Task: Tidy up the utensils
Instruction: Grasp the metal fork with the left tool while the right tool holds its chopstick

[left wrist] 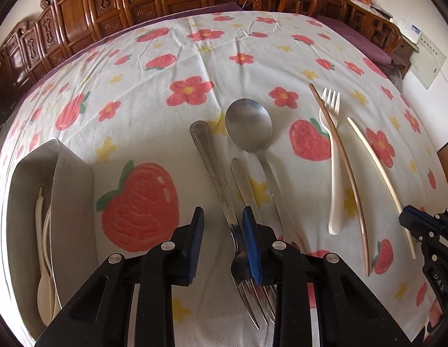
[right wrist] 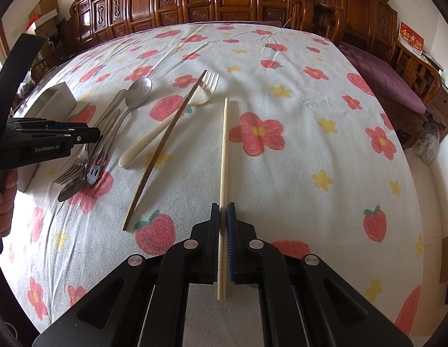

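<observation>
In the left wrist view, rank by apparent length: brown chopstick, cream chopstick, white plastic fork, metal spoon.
1. Brown chopstick, longest.
2. Metal spoon and cream chopstick: alike, and the spoon's handle end is hidden behind the left gripper, so unranked.
3. White plastic fork, shortest.

Metal fork (left wrist: pixel 224 202) lies between the container (left wrist: pixel 70 202) and spoon (left wrist: pixel 250 127).

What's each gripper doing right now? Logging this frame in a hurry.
Left gripper: open, straddling the metal fork, not clamped.
Right gripper: shut on the cream chopstick.
</observation>
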A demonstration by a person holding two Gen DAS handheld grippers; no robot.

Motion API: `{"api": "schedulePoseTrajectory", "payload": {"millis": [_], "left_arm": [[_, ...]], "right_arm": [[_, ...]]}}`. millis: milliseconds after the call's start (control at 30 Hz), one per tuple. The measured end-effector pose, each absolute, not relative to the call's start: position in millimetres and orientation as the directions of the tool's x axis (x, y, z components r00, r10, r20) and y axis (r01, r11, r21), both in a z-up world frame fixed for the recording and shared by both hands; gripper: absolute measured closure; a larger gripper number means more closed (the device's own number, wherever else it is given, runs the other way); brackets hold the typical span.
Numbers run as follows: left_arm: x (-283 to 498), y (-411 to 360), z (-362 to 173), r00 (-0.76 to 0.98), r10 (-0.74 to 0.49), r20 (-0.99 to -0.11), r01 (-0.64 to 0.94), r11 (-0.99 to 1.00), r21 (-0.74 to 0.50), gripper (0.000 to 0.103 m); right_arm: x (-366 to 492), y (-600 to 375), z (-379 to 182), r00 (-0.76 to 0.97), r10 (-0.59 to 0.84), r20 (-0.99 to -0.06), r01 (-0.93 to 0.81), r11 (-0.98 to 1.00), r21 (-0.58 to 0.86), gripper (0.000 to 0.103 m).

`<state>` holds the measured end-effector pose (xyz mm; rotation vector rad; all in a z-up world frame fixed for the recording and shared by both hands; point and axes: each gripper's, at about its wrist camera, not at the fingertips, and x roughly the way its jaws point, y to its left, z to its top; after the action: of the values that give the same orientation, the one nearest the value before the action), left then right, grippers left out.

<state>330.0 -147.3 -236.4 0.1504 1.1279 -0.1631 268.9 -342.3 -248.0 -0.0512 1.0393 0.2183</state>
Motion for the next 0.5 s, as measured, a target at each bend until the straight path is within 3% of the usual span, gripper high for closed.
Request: {"api": "schedulePoseTrajectory", "payload": {"millis": [67,167,267,500], "left_arm": [[332,-147,-237,0.417,-0.055,-0.907,0.199,0.98,0.032,0.078],[333,-151,-236,0.402,-0.06,-0.914,0.214,0.976,0.03,0.092],[331,-153,-236,0.4,-0.048,-0.915,0.218,0.975,0.044,0.096],[314,-149,-231,0.415,-0.041,-0.909,0.233,0.97,0.063,0.097]], "right_arm": [[269,-342,-248,0.486,0.157,-0.86,-0.204,0.977,0.063,0.097],[269,-342,-248,0.486,0.157,-0.86,-0.203,0.977,0.064,0.097],[269,-342,-248,0.485,0.156,-0.86,-0.204,0.977,0.063,0.097],[271,-349,-248,0.475,0.182,-0.861,-0.19,0.977,0.101,0.097]]}}
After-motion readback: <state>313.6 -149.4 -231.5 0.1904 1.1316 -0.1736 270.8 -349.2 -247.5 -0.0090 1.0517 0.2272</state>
